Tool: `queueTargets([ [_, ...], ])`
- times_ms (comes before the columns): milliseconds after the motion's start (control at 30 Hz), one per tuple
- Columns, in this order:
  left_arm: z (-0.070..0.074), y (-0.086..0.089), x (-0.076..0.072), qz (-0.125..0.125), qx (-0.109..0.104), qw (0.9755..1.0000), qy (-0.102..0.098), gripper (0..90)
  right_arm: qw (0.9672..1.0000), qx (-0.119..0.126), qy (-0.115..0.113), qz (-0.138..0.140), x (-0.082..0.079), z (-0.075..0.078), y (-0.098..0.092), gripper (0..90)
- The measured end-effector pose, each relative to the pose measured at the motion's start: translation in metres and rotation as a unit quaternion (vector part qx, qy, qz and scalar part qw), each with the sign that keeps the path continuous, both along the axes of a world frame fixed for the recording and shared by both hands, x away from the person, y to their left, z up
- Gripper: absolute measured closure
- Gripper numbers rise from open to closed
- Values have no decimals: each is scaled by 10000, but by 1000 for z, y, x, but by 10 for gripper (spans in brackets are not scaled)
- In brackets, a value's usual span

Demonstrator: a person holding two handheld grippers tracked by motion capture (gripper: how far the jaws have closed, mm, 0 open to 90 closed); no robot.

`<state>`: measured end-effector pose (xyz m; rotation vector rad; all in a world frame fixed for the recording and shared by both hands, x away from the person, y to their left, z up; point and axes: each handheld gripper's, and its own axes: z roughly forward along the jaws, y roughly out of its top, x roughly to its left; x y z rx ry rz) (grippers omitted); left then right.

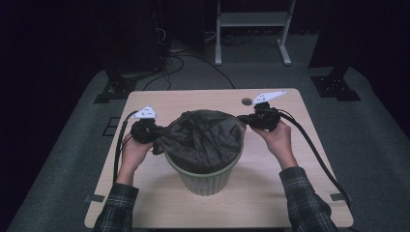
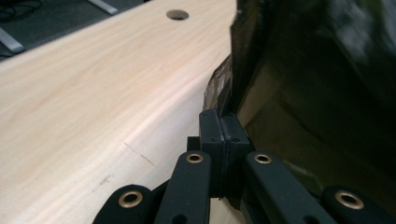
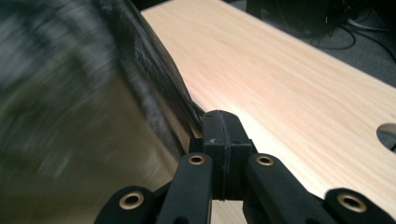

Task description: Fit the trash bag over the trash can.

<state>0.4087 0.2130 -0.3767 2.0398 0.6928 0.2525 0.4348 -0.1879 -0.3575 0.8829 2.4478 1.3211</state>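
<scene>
My left gripper (image 1: pixel 157 137), left of centre frame, is clamped on the bag (image 1: pixel 203 137) edge; my right gripper (image 1: pixel 246 120), right of centre, is clamped on the opposite edge. The bag sits stretched over the bin (image 1: pixel 205 179) at mid-table (image 1: pixel 145 198). I judge the step in hand to be fitting the bag to the rim. Next move: I draw both edges down evenly over the rim, keeping tension balanced so the film neither tears nor slips.

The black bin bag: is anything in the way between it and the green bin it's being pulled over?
Nothing visible. The left gripper and right gripper each pinch an edge of the black bin bag, stretched over the green bin. The wooden table around the bin is bare.
</scene>
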Motion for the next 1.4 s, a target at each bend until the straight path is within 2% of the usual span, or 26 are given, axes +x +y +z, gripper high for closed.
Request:
queueTargets([
  [67,-3,2,-2,-72,-207,9998,6,896,10000,-22,-31,-10,-2,-1,-1,898],
  [100,-3,2,-2,-72,-207,9998,6,896,10000,-22,-31,-10,-2,-1,-1,898],
  [133,-3,5,-3,-109,-401,9991,-5,896,9996,187,-172,-98,-5,5,-7,798],
  [167,-3,5,-3,-109,-401,9991,-5,896,9996,187,-172,-98,-5,5,-7,798],
  [200,-1,7,-5,-121,-524,9986,-29,896,9991,327,-248,-118,-9,13,-13,718],
  [267,3,8,-8,-144,-601,9981,-87,896,9982,454,-370,-97,-15,23,-20,697],
  [367,8,10,-11,-157,-632,9977,-163,896,9962,668,-557,-70,-28,40,-30,619],
  [400,8,10,-11,-157,-632,9977,-163,896,9962,668,-557,-70,-28,40,-30,619],
  [467,11,12,-13,-151,-680,9974,-209,895,9931,900,-749,33,-43,56,-35,565],
  [500,12,13,-14,-156,-697,9972,-210,896,9920,958,-819,62,-46,59,-36,543],
  [600,13,13,-16,-192,-733,9968,-238,896,9881,1246,-831,339,-56,69,-31,469],
  [667,15,12,-17,-226,-745,9966,-254,896,9880,1185,-857,503,-58,73,-21,436],
  [733,16,11,-18,-261,-733,9966,-275,895,9896,1006,-847,581,-55,73,-7,418],
  [767,16,11,-18,-261,-733,9966,-275,895,9896,1006,-847,581,-55,73,-7,418],
  [800,17,11,-20,-265,-755,9964,-284,895,9908,885,-794,650,-48,69,6,420],
  [900,18,12,-21,-302,-793,9960,-296,895,9910,864,-699,748,-39,63,19,448],
  [1033,20,14,-23,-355,-847,9953,-312,896,9919,688,-665,834,-33,56,33,457],
  [1067,21,15,-24,-363,-854,9952,-323,895,9915,673,-709,861,-34,55,36,454],
  [1167,23,16,-26,-372,-878,9949,-338,886,9887,852,-746,982,-38,61,42,423],
  [1200,23,16,-26,-373,-856,9950,-351,865,9877,878,-761,1045,-40,63,44,406],
  [1233,23,16,-26,-373,-856,9950,-351,805,9877,878,-761,1045,-40,63,44,406],
  [1267,25,18,-26,-249,-689,9964,-417,709,9874,824,-737,1134,-41,69,51,391],
  [1367,26,22,-27,-211,-676,9963,-484,607,9864,755,-746,1255,-41,75,62,367],
  [1400,30,29,-28,-109,-709,9957,-580,579,9861,698,-713,1325,-40,76,66,360],
])
